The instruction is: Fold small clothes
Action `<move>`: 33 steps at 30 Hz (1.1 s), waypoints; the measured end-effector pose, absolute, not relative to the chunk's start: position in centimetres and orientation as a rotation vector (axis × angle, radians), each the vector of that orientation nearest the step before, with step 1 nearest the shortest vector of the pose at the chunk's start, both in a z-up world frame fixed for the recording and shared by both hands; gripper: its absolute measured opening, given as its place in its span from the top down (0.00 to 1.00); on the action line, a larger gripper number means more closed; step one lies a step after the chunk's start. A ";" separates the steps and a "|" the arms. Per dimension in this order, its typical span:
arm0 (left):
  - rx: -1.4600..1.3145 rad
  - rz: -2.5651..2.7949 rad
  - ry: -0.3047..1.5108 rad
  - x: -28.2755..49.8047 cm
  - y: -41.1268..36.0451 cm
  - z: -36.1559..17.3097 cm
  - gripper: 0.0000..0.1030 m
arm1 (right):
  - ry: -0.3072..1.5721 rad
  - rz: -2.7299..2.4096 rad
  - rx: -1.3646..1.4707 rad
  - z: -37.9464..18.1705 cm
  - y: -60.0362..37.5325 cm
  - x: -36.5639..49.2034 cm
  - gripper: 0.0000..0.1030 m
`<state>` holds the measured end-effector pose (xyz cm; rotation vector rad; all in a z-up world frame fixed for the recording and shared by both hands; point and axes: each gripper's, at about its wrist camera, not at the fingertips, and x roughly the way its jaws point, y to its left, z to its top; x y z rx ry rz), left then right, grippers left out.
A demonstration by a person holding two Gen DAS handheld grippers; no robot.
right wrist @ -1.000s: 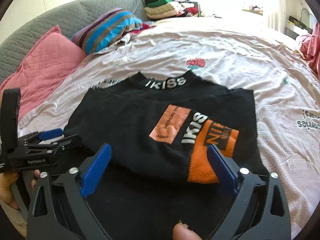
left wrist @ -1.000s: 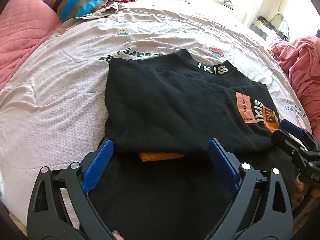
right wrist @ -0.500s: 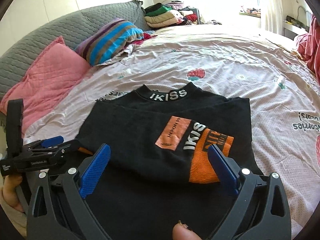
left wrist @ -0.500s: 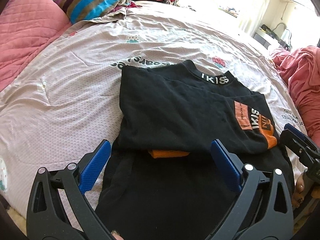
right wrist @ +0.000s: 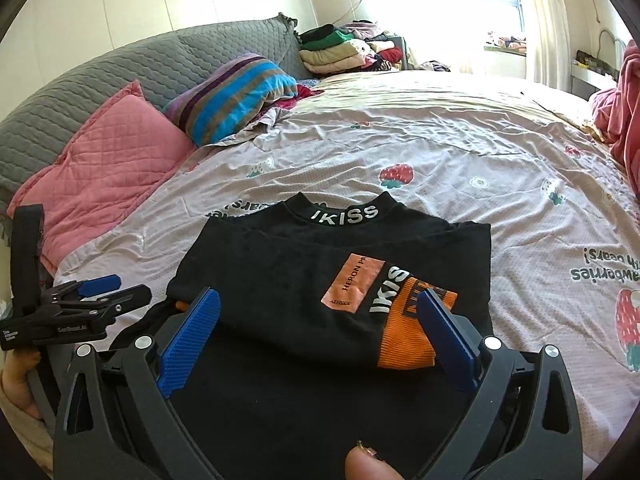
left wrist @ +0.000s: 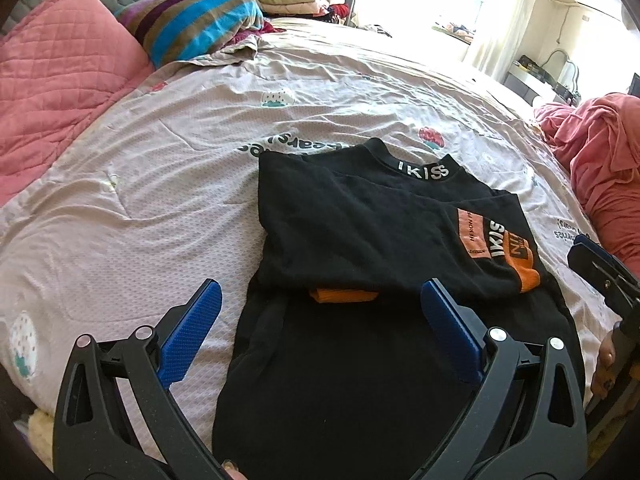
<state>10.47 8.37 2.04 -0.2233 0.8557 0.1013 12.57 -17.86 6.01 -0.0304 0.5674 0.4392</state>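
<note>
A black top point(left wrist: 360, 232) with an "IKISS" collar and orange cuffs lies on the bed, its sleeves folded across the chest; it also shows in the right wrist view point(right wrist: 304, 280). An orange cuff point(left wrist: 344, 295) peeks out from under the folded sleeve. My left gripper point(left wrist: 320, 300) is open and empty above the top's lower half. My right gripper point(right wrist: 320, 308) is open and empty over the same hem area. Each gripper appears at the edge of the other's view, the right one point(left wrist: 600, 276) and the left one point(right wrist: 104, 292).
The pink printed sheet point(left wrist: 160, 184) covers the bed. Pink pillow point(right wrist: 100, 168) and striped pillow point(right wrist: 232, 92) lie at the head, by a grey headboard point(right wrist: 120, 68). Folded clothes point(right wrist: 340, 48) are stacked behind. A pink blanket point(left wrist: 600, 152) lies at the right.
Both grippers have drawn back and risen away from the top, still open. The top lies unmoved, sleeves folded in.
</note>
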 end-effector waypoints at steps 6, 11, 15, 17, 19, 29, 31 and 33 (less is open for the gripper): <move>-0.211 0.110 0.837 9.0 8.4 2.8 0.09 | 0.561 0.429 -0.049 6.3 -18.2 11.9 0.05; -0.206 0.124 0.827 7.8 8.7 3.3 0.09 | 0.556 0.424 -0.061 6.4 -18.4 11.3 0.05; -0.204 0.133 0.820 7.0 9.0 3.6 0.09 | 0.556 0.424 -0.072 6.4 -18.5 10.7 0.05; -0.207 0.141 0.816 6.5 9.2 3.7 0.09 | 0.554 0.426 -0.079 6.5 -18.5 10.4 0.05; -0.213 0.151 0.810 5.9 9.5 3.8 0.09 | 0.554 0.429 -0.081 6.5 -18.6 10.1 0.05; -0.240 0.212 0.808 3.0 11.2 3.6 0.09 | 0.556 0.445 -0.085 6.2 -18.8 9.0 0.05; -0.246 0.221 0.812 2.5 11.4 3.5 0.09 | 0.557 0.449 -0.086 6.1 -18.9 8.8 0.05; -0.251 0.229 0.814 1.9 11.5 3.4 0.09 | 0.557 0.454 -0.086 6.0 -18.9 8.5 0.05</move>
